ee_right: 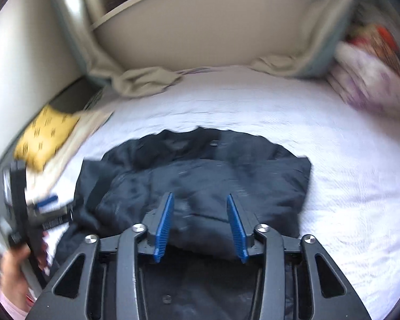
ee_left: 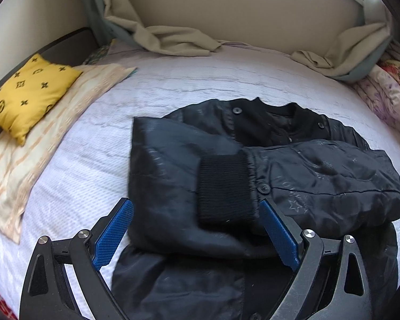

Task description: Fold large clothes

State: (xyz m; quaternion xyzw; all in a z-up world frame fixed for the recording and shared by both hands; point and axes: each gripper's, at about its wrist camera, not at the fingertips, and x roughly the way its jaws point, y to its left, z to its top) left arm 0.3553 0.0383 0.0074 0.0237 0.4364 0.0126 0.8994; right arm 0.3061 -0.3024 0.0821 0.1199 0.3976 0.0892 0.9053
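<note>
Lying mid-bed toward the near edge: black jacket [ee_left: 253, 165], sleeves crossed, soft, slick, bulky. Hovering above, left gripper [ee_left: 197, 234] jaws wide, right gripper [ee_right: 200, 229] part-open, both empty. Likely best gripping at hem.

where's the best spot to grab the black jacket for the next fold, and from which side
Probably the bottom hem of the black jacket, taken from the near side. Both sleeves are already folded across the chest, the ribbed cuff lying on top, and the collar lies at the far end. The open left gripper hangs just above that near part, over the white bedspread.
</note>
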